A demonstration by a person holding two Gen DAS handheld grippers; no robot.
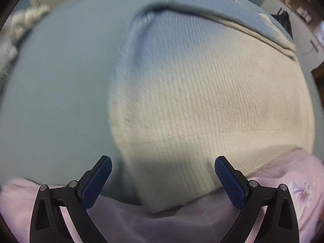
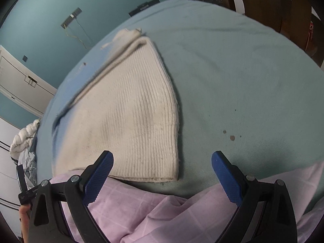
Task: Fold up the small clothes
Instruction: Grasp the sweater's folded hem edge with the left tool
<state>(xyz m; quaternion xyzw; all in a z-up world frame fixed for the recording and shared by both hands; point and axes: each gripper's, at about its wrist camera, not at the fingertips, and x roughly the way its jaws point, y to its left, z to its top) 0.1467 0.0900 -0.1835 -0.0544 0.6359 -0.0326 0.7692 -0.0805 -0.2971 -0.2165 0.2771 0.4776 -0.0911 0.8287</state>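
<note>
1. A pale blue-green sheet (image 2: 232, 77) covered a wide, soft surface that filled most of both wrist views; a few small dark spots marked it toward its near right part in the right wrist view.
2. A cream ribbed knit garment (image 2: 129, 121) lay folded flat on the sheet, its near edge at the sheet's near edge. In the right wrist view it sat left of centre and narrowed toward the far end (where a bunched, thicker layer showed). In the left wrist view the same garment (image 1: 202, 105) filled the middle and right, blurred.
3. A pink fabric (image 2: 141, 208) with a faint check pattern lay along the sheet's near edge, touching the garment's near edge. The left wrist view showed a purple flower print on it at the lower right.
4. The right gripper (image 2: 162, 174) hovered over the near edge, its blue-padded fingers spread wide and empty, the left pad over the garment's near edge.
5. The left gripper (image 1: 163, 179) likewise had its fingers wide apart, holding nothing, above the garment's near left corner.
</note>
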